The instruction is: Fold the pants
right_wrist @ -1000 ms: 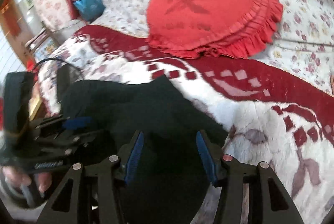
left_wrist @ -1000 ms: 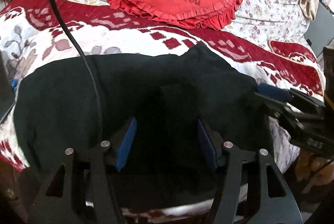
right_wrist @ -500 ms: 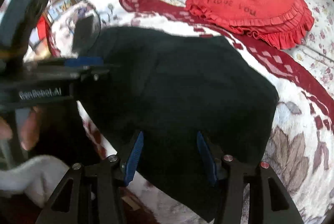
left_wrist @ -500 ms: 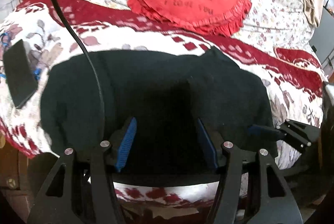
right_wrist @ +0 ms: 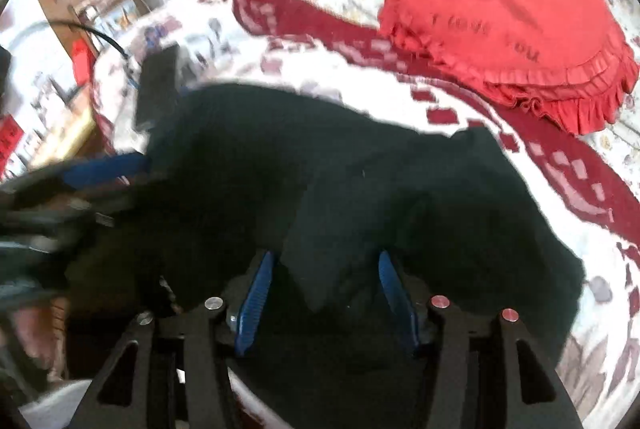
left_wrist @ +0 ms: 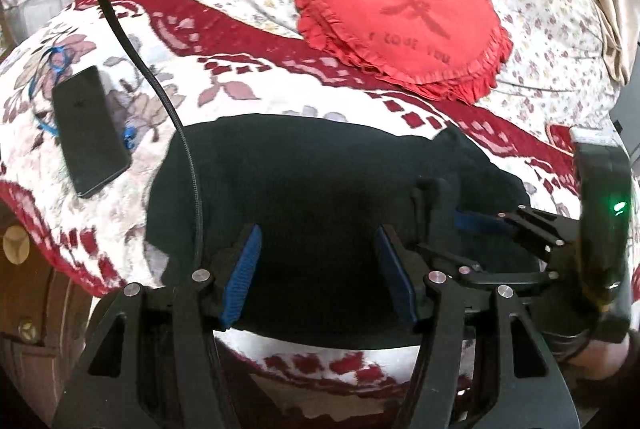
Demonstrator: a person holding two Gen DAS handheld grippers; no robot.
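Floral bedding in white fills the upper part of both views, and over it lies a red and white blanket that spreads across the middle of each frame. Black pants lie folded into a broad dark block on that blanket, in the lower centre of the left wrist view and the centre of the right wrist view, with one corner sticking up along the far edge. A red heart cushion with a frilled rim sits in the upper right of both frames, apart from the pants. A phone lies on the blanket at the left of the left view, near the pants but not touching them. A black cable runs down from the upper left. The left gripper is spread wide over the near edge of the pants, grasping nothing. The right gripper is opening, cloth lying between its blue pads without being pinched.
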